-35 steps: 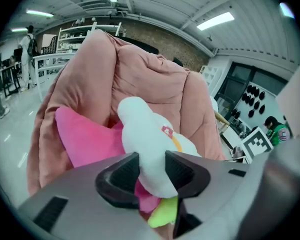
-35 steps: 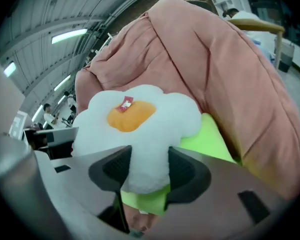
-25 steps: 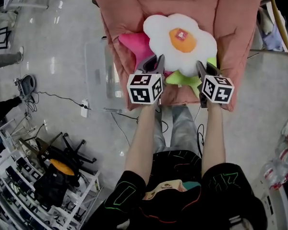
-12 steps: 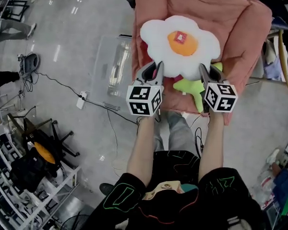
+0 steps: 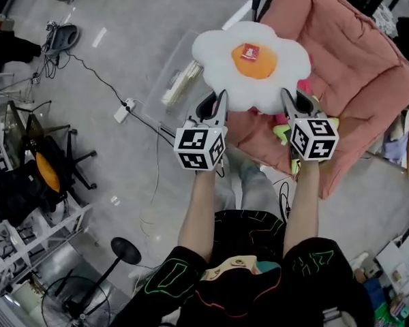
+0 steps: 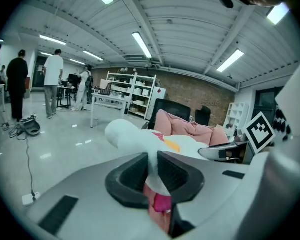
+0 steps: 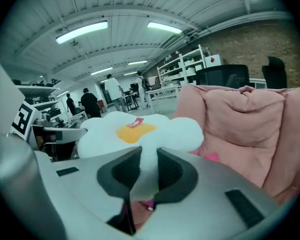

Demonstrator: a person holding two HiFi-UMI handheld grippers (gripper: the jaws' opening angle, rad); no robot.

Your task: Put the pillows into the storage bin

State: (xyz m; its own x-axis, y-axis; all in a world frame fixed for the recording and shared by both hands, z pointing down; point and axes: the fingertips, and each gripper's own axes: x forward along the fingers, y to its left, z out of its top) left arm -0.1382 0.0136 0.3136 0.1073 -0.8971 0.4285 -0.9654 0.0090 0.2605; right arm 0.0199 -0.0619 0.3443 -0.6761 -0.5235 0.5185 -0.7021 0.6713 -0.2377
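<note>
As left gripper [image 5: 215, 104] and right gripper [image 5: 296, 101] fingers pinch it, flower pillow [image 5: 252, 77] faces up.

Workshop hall — brick wall [image 6: 190, 90], white shelving [image 6: 131, 91], strip lights [image 6: 144, 44].

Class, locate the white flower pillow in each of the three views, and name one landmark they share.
Head view: flower pillow, upper centre.
Left gripper view: pillow centre, pinched in left claw.
Right gripper view: pillow centre, pinched in right claw.
Shared landmark: the pink chair.
</note>
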